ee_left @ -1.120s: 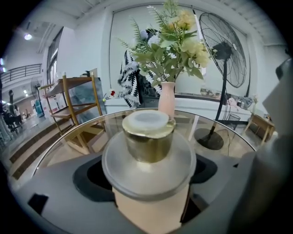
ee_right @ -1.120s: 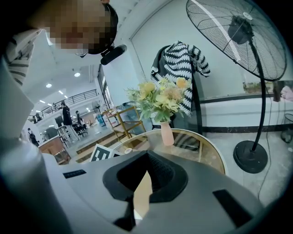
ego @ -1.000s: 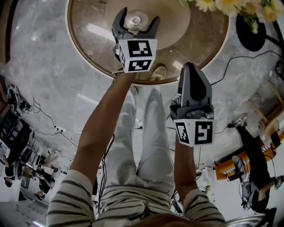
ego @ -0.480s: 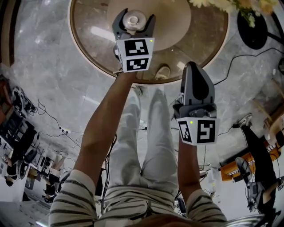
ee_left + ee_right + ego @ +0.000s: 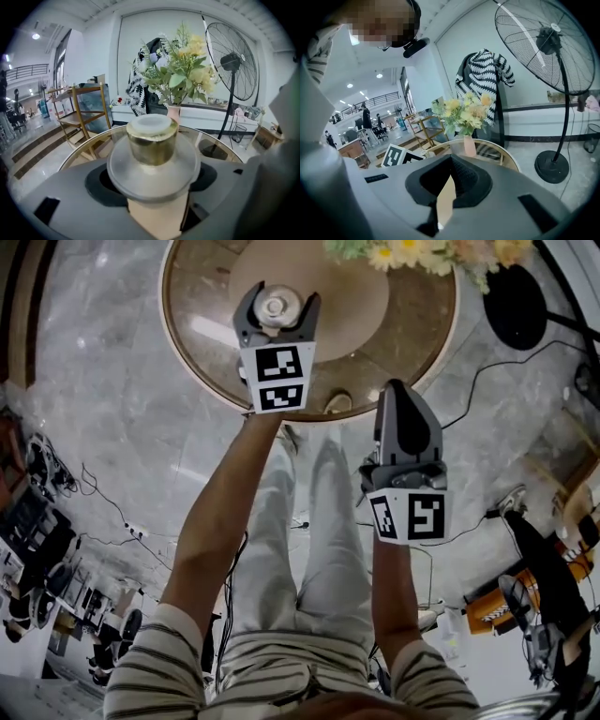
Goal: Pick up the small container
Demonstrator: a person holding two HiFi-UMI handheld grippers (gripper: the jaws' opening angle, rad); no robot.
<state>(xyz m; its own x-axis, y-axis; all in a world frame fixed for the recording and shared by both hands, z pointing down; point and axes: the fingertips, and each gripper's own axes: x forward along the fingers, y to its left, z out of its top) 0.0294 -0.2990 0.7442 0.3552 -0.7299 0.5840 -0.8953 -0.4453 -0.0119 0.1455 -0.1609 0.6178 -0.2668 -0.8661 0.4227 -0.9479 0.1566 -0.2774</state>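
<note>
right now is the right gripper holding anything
No, in the right gripper view the right gripper has its jaws together with nothing between them.

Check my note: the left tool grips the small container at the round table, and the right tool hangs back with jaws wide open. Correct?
No. The right tool has its jaws together and empty, as the right gripper view shows. The left tool does grip the small container at the round table.
</note>
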